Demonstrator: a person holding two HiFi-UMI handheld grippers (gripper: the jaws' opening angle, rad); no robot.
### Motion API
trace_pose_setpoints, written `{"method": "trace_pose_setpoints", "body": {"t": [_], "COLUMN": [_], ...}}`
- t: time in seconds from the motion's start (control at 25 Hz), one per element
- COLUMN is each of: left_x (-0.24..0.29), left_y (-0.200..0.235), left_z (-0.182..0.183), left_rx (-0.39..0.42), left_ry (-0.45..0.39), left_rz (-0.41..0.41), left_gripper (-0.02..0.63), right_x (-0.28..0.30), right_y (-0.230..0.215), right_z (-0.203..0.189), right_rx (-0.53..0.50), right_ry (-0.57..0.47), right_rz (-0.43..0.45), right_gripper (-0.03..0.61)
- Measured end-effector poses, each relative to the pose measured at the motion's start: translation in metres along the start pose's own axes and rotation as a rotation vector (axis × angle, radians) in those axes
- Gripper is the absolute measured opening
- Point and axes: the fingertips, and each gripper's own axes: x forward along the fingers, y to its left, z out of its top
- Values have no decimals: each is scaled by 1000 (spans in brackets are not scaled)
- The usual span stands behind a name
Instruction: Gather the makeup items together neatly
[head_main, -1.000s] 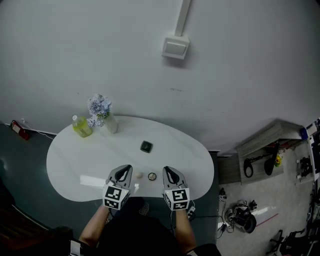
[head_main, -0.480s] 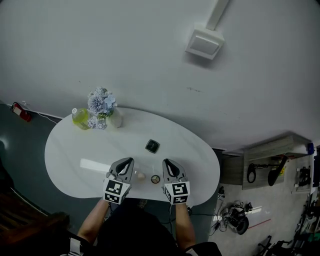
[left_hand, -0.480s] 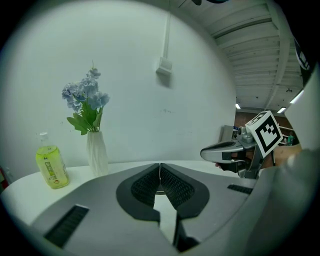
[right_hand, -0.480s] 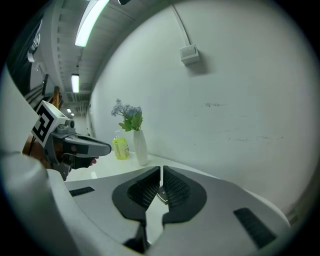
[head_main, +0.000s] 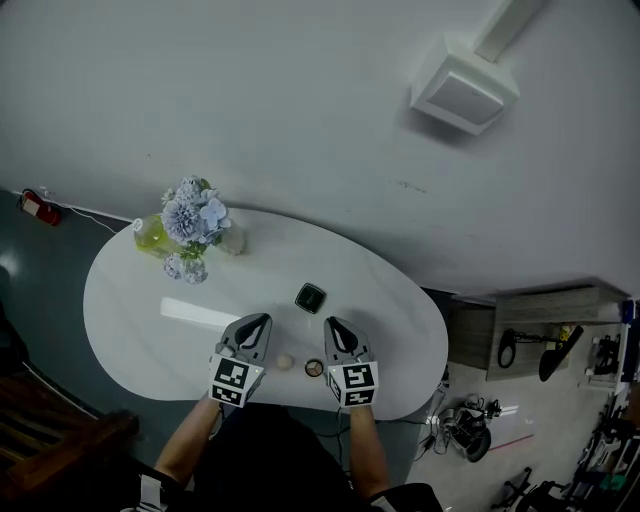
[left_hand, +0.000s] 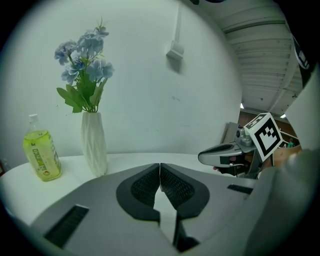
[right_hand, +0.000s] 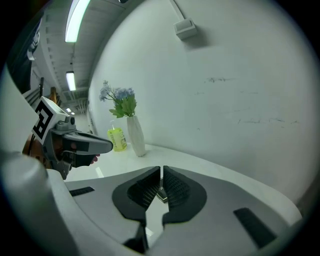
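With left gripper (head_main: 256, 325) and right gripper (head_main: 335, 328) both closed and empty, the beige puff (head_main: 285, 361) and round compact (head_main: 314, 368) lie between them, the square compact (head_main: 310, 297) ahead, nearer the right.

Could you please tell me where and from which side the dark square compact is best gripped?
Probably across two opposite straight edges of the dark square compact, coming down from the near side with the right gripper, which is nearest. It lies flat on the white table with bare surface around it, so its low edges are all the fingers can catch.
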Motion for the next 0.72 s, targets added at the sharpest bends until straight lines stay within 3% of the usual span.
{"method": "trace_pose_setpoints", "body": {"t": [0.2,0.36,0.44,0.56,0.72], "left_x": [15,21,23,24,24], "left_y": [9,9,8,7,14], "left_z": [-8,-11,-11,-12,-15], "left_rx": [-18,-25,-28,-33,-42], "left_ry": [28,40,42,47,56], "left_rz": [-4,-14,-18,-23,-12], "left_gripper": [20,20,20,20,20], "right_x": [19,35,46,65,88], "right_y": [-1,1,4,5,6], "right_z": [-8,-4,-4,-14,-37], "right_rx": [-29,-145,-199,-289,-393], "right_ry": [51,97,132,194,296], "right_rz": [57,117,163,214,260], "right_gripper": [41,48,160,226,259]}}
